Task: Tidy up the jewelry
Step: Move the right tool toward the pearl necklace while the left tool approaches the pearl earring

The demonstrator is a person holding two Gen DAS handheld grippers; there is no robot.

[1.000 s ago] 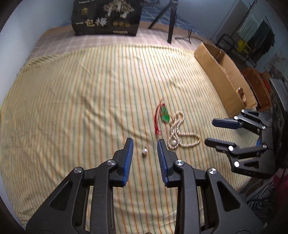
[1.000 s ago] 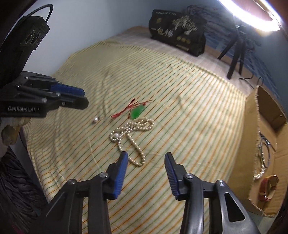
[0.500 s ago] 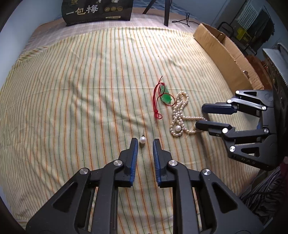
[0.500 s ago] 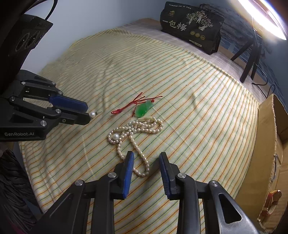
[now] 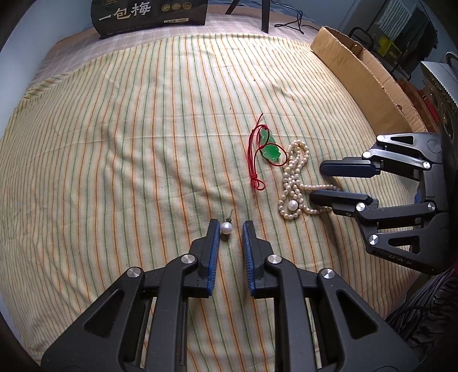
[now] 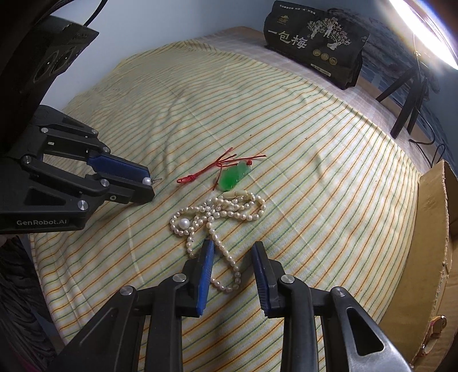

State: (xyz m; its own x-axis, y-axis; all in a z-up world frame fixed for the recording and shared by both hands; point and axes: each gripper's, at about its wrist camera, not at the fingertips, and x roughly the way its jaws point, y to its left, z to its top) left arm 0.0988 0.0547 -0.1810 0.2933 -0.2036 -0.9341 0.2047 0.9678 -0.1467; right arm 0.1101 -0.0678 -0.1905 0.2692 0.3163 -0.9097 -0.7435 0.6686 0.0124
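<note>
A single pearl earring lies on the striped bedspread between the tips of my left gripper, which is open with a narrow gap; the pearl touches the left finger. It also shows in the right wrist view. A pearl necklace lies in a heap, and its loose loop runs between the fingers of my open right gripper. A green pendant on a red cord lies just beyond the necklace.
A cardboard box stands along the bed's right edge, with a watch in it. A black printed bag and a tripod leg stand at the far end. The bed's near edge is close below both grippers.
Both grippers have moved forward and down to the jewelry. The left one has narrowed around the pearl earring. The right one now straddles the necklace's loop.
</note>
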